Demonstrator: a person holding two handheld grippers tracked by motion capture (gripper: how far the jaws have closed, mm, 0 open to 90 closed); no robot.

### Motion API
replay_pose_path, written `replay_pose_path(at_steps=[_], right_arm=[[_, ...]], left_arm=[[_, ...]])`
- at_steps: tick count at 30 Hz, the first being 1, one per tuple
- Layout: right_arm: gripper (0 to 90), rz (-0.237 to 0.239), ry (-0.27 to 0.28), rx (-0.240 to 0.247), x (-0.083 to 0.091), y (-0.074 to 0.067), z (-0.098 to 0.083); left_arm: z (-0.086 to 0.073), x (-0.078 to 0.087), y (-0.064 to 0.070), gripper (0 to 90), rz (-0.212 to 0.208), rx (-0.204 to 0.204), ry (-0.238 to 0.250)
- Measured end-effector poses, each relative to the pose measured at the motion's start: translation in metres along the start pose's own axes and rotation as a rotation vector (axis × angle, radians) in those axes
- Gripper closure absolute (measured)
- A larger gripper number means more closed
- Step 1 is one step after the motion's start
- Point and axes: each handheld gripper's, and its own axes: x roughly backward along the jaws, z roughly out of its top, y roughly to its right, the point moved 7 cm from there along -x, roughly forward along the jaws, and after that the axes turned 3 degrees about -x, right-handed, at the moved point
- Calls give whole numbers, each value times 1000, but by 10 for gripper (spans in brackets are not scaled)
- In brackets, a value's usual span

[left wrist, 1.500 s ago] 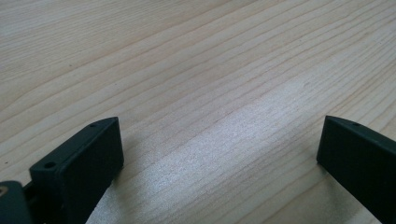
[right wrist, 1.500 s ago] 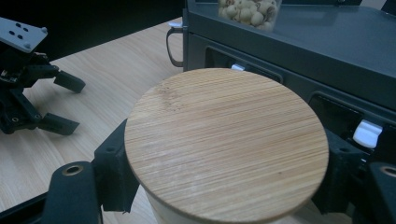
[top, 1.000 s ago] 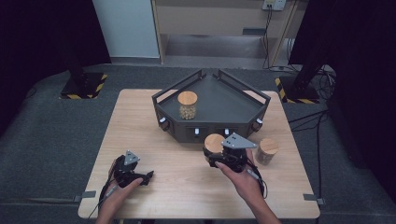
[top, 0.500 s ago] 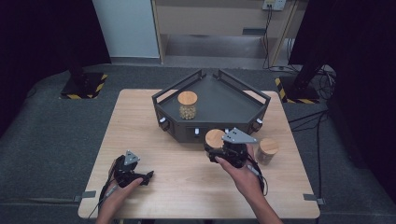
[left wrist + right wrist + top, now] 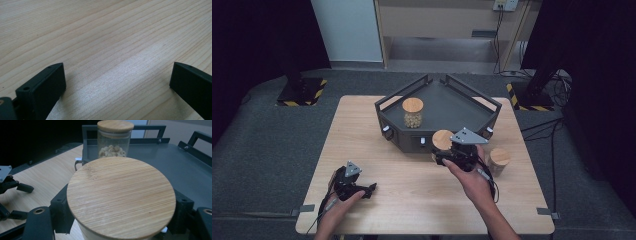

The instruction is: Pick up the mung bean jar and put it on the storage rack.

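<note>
Right gripper view: right gripper [image 5: 120, 220] clamps a jar [image 5: 121, 197] w/ bamboo lid, jaws on both sides under the lid, jar axis upright. Grey tray [image 5: 452, 107] lies straight ahead, its front wall just beyond the jar; a second jar [image 5: 413, 112] stands at tray's left side. Right hand is nearer. Left gripper [image 5: 362, 190] rests near table's [image 5: 362, 130] front-left corner, jaws apart, nothing between. Third jar [image 5: 500, 161] near right edge. Held jar's body & contents hidden under lid; clearance over tray wall hard to judge.
</note>
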Motion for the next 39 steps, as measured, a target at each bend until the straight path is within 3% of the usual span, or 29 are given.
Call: replay_pose_path(at_steps=[14,39], right_arm=[[254,-15,20,-3,-4,3,20],[254,-79,39,-39,-18,24,47]], left_arm=[[0,0,0,0,-1,-1,0],[0,0,0,0,0,1,0]])
